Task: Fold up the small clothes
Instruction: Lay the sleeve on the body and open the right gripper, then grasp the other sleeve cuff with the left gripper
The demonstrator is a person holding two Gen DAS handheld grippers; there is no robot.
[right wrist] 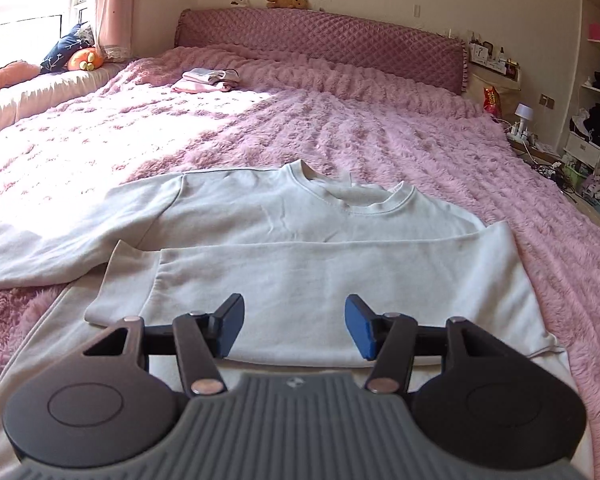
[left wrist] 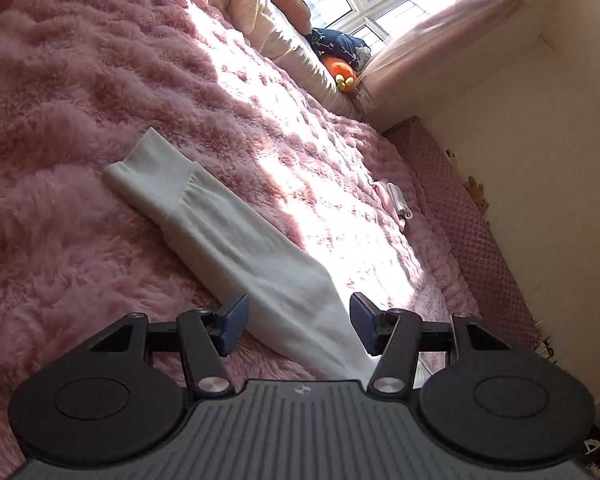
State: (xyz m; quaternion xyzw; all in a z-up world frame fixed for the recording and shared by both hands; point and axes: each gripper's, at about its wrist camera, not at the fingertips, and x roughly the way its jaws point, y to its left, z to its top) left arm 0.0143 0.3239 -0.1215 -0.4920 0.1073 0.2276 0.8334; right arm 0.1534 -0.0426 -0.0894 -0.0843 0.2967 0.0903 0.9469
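Note:
A white sweatshirt (right wrist: 300,216) lies flat on the pink fluffy bedspread (right wrist: 340,120), collar toward the headboard. Its right sleeve (right wrist: 320,268) is folded across the chest, cuff at the left. Its left sleeve (left wrist: 228,240) stretches straight out, cuff far from me in the left wrist view. My left gripper (left wrist: 298,324) is open and empty, just above the upper part of that sleeve. My right gripper (right wrist: 296,328) is open and empty, above the folded sleeve and lower body.
A small pile of folded pink and white clothes (right wrist: 208,80) lies near the quilted headboard (right wrist: 320,44). Pillows and an orange plush toy (right wrist: 85,59) sit on the window side. Shelves (right wrist: 598,92) and clutter stand to the right of the bed.

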